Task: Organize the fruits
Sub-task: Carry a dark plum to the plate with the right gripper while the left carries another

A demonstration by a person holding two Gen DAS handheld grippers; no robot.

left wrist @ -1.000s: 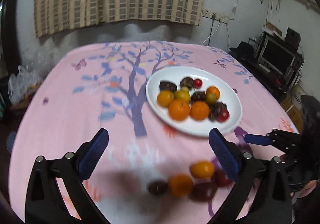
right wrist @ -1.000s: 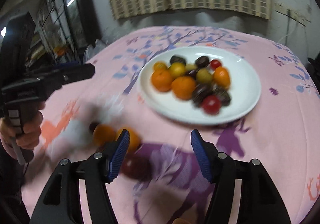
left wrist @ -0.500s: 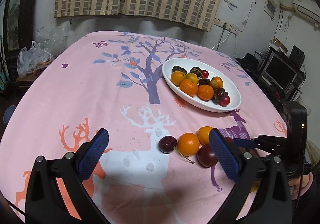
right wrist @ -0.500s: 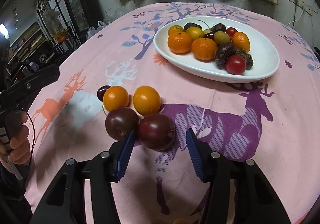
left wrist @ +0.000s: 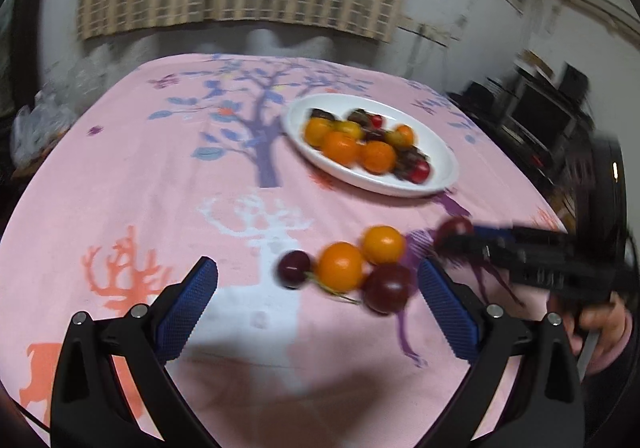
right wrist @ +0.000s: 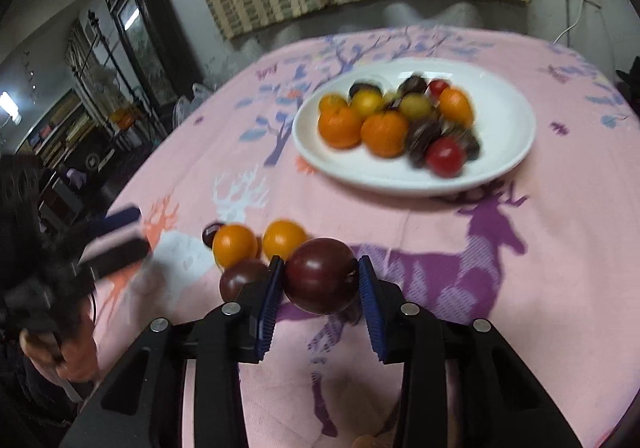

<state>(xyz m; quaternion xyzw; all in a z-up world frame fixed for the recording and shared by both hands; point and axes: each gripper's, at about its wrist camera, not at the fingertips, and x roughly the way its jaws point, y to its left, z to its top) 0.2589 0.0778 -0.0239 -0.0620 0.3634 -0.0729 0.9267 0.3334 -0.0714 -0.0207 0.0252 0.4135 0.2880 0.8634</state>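
The right gripper (right wrist: 320,280) has just been closing its jaws and now holds a dark red plum (right wrist: 321,275) between its blue pads, near the front edge of the table with the pink tablecloth (right wrist: 560,248), just beside another plum (right wrist: 240,278) and two small oranges (right wrist: 234,244). The left gripper (left wrist: 318,288) stands wide with nothing in it, in front of the same loose fruits, while the white plate (right wrist: 508,135) of fruit sits further toward the middle. The plum looks smooth, round and rather soft, so it probably slips or bruises easily; a gentle hold across its widest part seems best.
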